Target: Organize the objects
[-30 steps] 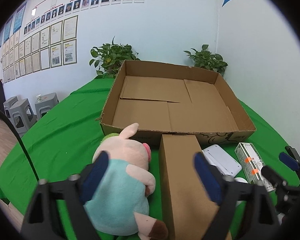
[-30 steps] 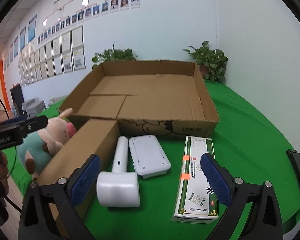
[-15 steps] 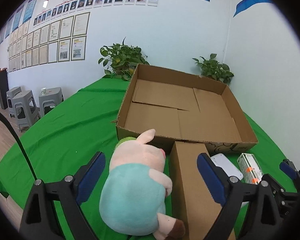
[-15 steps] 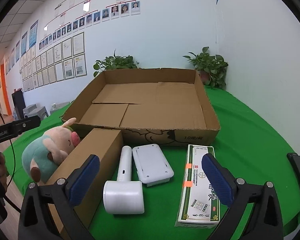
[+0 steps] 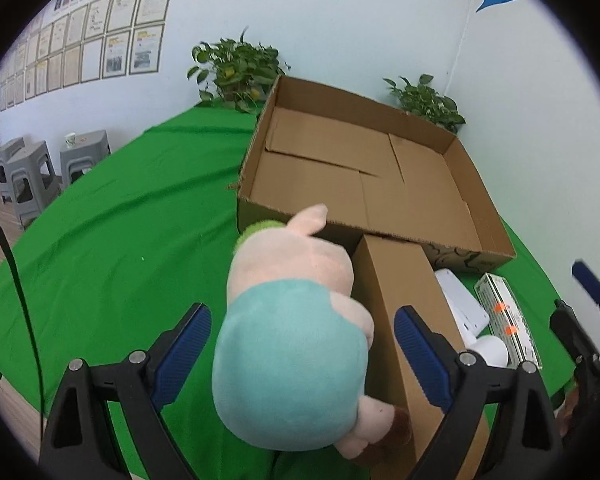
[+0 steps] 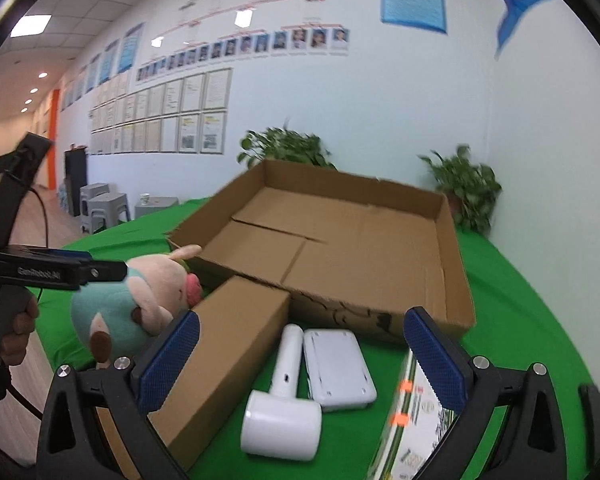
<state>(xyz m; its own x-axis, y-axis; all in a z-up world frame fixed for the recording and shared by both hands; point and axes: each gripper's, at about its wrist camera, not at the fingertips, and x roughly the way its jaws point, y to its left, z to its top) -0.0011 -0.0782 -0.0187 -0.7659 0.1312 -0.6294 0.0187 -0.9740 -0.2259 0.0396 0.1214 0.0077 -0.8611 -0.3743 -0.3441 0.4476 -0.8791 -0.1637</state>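
A plush pig [image 5: 292, 340] in a teal shirt lies on the green cloth, against a closed brown box [image 5: 400, 292]. My left gripper [image 5: 302, 314] is open, one finger on each side of the plush, pads clear of it. Behind stands a wide, shallow cardboard tray [image 5: 340, 184] with nothing in it. My right gripper [image 6: 302, 322] is open above a white hammer-shaped device [image 6: 284, 400], a flat white case [image 6: 338, 368] and a green-and-white carton [image 6: 416, 420]. The right wrist view also shows the plush pig [image 6: 140, 300] and the brown box [image 6: 228, 340].
Two potted plants [image 6: 284, 148] stand behind the tray against the wall. Grey stools [image 5: 24, 176] are on the floor left of the table. A black object [image 6: 592, 404] lies at the table's right edge. A hand [image 6: 16, 328] holds the left gripper.
The left gripper's jaws spread wider and it moved forward and down, so the plush now sits between its fingers. The right gripper opened a little more, rose and rolled.
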